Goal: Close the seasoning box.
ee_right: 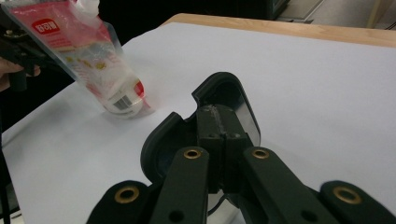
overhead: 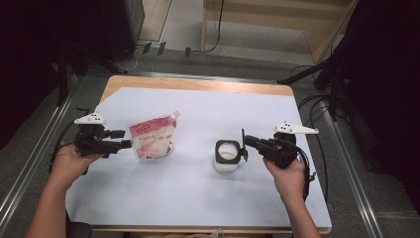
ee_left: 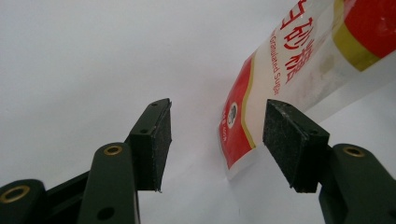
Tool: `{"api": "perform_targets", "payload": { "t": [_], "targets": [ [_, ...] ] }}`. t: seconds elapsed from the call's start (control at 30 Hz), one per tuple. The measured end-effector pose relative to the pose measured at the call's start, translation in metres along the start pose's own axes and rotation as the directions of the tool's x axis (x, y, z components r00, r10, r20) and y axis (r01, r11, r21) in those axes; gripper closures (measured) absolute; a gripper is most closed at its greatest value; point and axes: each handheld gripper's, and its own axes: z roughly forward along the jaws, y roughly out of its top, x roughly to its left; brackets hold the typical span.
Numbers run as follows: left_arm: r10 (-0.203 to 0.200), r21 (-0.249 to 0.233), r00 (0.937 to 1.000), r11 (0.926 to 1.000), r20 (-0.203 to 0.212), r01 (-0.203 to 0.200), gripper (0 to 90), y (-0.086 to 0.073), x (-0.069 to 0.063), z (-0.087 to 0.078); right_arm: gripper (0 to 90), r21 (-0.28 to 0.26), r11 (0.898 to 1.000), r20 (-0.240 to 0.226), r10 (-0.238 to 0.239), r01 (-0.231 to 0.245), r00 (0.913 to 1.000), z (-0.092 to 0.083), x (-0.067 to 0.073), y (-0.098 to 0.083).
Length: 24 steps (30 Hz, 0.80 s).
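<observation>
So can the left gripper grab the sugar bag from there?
Probably yes. The left gripper is open, and the sugar bag has its edge right between the jaws with nothing blocking.

A red-and-white sugar pouch is standing tilted on the desk. Well apart to its right, a white jar is sitting with its black lid flipped open.

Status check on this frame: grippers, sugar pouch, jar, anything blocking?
Left gripper open at sugar pouch edge. Right gripper shut on jar lid, flipped open. Jar upright. Nothing between them.
</observation>
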Motion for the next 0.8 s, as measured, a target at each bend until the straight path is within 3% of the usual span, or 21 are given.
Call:
{"api": "perform_targets", "payload": {
  "t": [0.3, 0.47, 0.8],
  "targets": [
    [-0.005, 0.004, 1.0000, 1.0000, -0.001, 0.005, 42.7, -0.001, 0.000, 0.002, 90.0, 0.021, 1.000, -0.007, -0.017, 0.017, 0.9998, 0.010, 0.009, -0.001],
    [-0.016, 0.004, 0.9999, 0.9999, 0.003, 0.016, 41.9, -0.001, 0.001, 0.002, 90.0, 0.057, 0.997, -0.012, -0.055, 0.056, 0.9984, 0.020, 0.015, -0.003],
    [-0.022, 0.003, 0.9997, 0.9997, 0.010, 0.022, 41.7, -0.001, 0.002, 0.002, 89.0, 0.123, 0.989, -0.041, -0.077, 0.082, 0.9962, 0.040, 0.026, -0.010]
  ]
}}
